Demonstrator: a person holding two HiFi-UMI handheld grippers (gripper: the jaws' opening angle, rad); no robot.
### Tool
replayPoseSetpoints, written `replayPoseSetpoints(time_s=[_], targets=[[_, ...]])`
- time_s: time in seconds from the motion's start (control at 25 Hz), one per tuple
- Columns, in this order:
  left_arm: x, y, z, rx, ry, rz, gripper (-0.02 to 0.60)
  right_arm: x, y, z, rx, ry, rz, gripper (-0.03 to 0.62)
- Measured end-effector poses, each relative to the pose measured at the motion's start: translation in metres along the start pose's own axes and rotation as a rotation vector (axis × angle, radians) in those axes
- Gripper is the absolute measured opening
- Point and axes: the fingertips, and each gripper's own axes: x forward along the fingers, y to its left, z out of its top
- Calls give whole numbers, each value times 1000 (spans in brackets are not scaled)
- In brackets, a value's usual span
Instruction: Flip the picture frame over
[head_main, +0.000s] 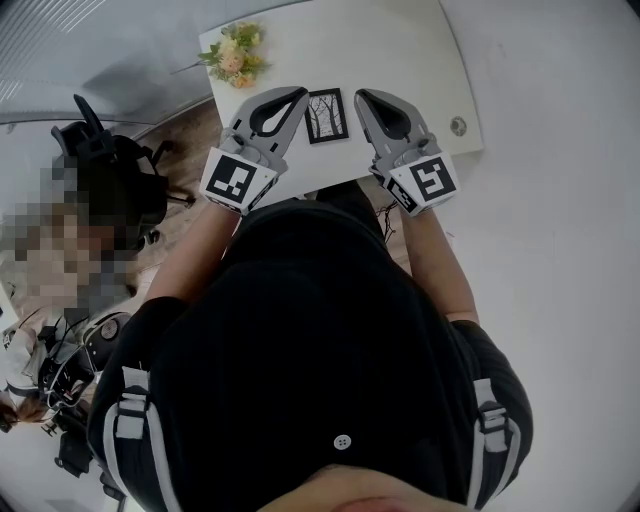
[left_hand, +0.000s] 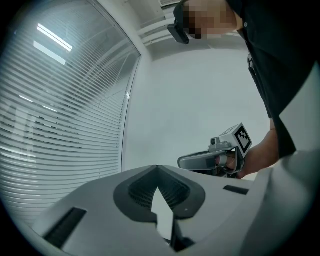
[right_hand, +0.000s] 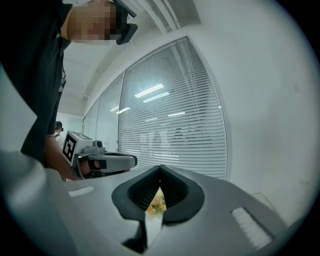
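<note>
I have my left claw (head_main: 299, 96) and right claw (head_main: 361, 98) both pressed together, empty; the picture frame (head_main: 326, 115) lies by the desk's (head_main: 400, 50) near edge.

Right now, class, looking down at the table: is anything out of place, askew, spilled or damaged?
Nothing stands out. The picture frame lies picture side up on the white table, roughly square to its edges, and the flowers sit at the far left corner. No spill or damage shows.
</note>
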Motion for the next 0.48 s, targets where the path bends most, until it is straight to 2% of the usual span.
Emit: replayPoseSetpoints(time_s=[0.24,0.48], targets=[[-2,6,-1,-16,19,12,3,3,3,0,-10,7,-5,11],[-2,6,-2,-28,-1,-6,3,5,6,-3,-1,22,-2,11]])
